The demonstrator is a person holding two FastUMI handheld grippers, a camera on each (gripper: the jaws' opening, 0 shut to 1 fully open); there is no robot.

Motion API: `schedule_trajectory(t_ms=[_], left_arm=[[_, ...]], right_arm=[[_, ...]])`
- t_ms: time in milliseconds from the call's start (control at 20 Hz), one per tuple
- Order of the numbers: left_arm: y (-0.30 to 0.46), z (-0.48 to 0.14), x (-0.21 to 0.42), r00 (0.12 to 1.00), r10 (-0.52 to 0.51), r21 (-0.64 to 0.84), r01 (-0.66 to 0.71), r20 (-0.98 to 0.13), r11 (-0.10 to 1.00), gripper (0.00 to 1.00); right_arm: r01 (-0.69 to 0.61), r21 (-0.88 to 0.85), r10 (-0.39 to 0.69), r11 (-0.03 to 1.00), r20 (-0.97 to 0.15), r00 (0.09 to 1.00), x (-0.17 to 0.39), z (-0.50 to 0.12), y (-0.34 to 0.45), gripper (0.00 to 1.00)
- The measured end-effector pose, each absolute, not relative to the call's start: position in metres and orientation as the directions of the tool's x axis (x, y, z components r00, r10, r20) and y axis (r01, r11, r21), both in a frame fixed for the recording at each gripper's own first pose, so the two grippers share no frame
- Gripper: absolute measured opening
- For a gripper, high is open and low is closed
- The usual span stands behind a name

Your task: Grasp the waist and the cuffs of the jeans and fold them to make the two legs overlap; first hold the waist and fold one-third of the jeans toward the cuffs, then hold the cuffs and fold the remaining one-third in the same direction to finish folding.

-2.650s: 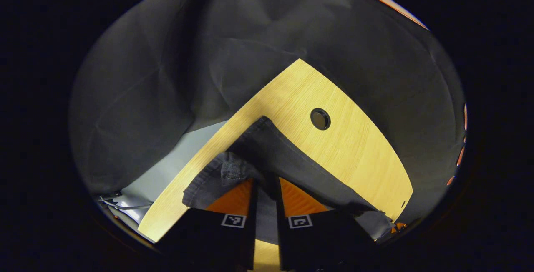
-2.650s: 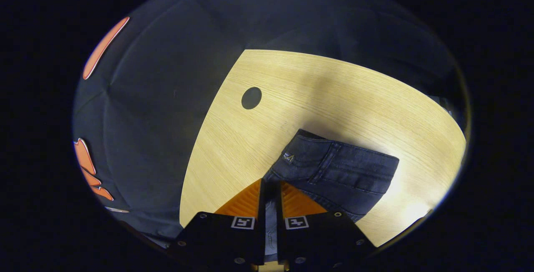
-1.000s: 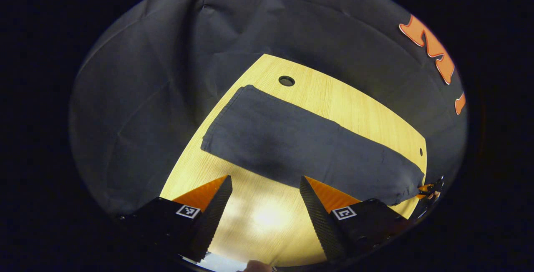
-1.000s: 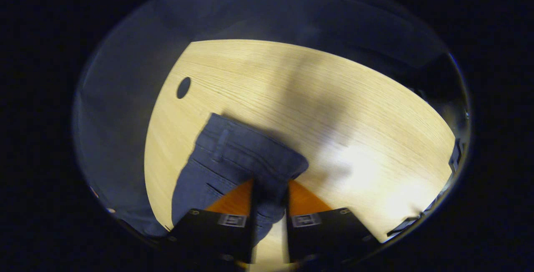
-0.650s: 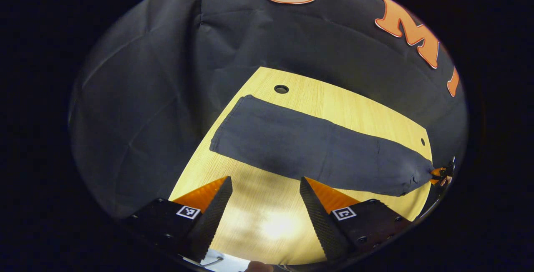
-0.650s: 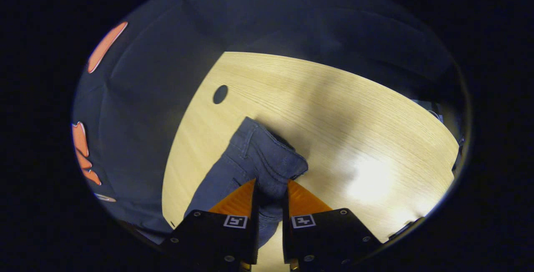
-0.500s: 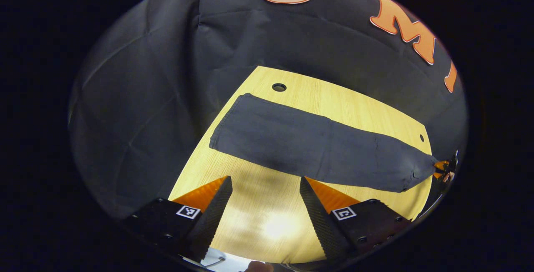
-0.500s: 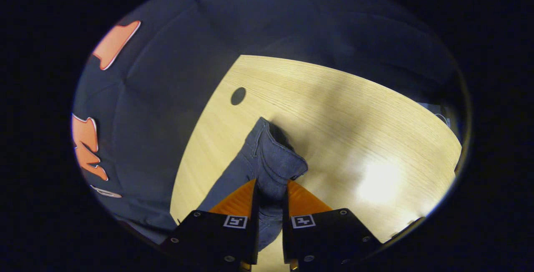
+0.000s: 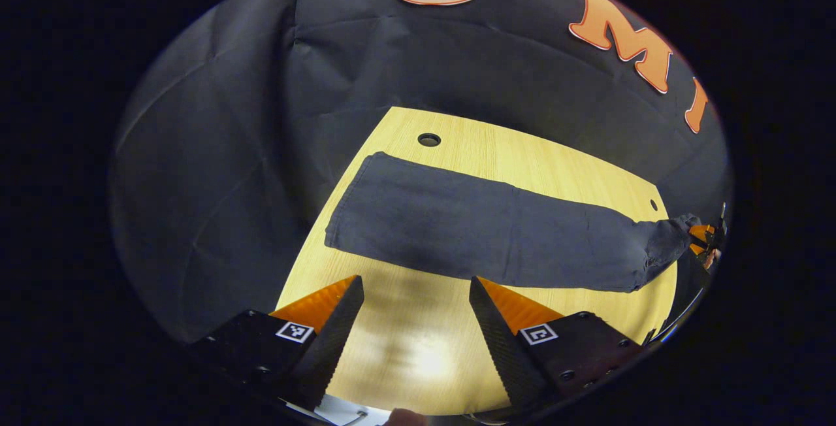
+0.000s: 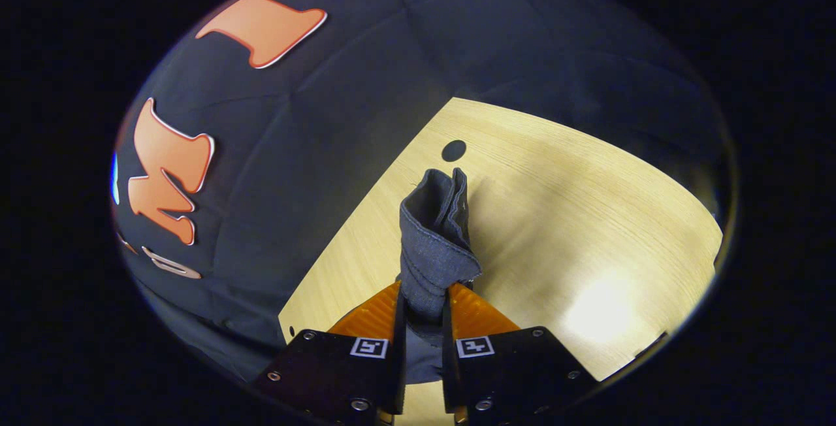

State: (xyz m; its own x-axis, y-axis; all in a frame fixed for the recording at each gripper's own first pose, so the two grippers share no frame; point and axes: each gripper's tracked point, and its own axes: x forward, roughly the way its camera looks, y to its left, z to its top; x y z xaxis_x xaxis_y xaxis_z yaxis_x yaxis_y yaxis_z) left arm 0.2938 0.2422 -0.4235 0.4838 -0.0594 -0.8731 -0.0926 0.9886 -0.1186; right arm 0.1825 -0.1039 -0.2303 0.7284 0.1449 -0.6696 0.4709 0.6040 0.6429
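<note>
Dark jeans [image 9: 483, 227] lie stretched across the wooden table [image 9: 418, 341], legs overlapping, cuffs toward the left in the left gripper view. My left gripper [image 9: 413, 289] hangs open above bare table just short of the jeans, nothing between its fingers. At the far right of that view the right gripper [image 9: 702, 240] holds the waist end lifted. In the right gripper view my right gripper [image 10: 423, 295] is shut on the bunched waist of the jeans [image 10: 434, 236], which stands up off the table [image 10: 588, 217].
A round cable hole [image 9: 429, 140] sits in the table beyond the cuff end, and a smaller hole [image 9: 654, 204] near the waist end. The right gripper view shows a hole [image 10: 453, 150] just past the lifted waist. Black cloth walls surround the table closely.
My left gripper let go of the cuffs, opened and drew back. My right gripper has kept its hold and raised the waist, turning it upright off the table.
</note>
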Motion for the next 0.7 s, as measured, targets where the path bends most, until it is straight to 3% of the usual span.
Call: schedule_trajectory(t_ms=[700], left_arm=[[0.244, -0.422, 0.284, 0.481, -0.100, -0.169, -0.101, -0.871, 0.980, 0.99]], right_arm=[[0.305, 0.642, 0.243, 0.704, -0.620, 0.746, 0.186, -0.178, 0.035, 0.24]])
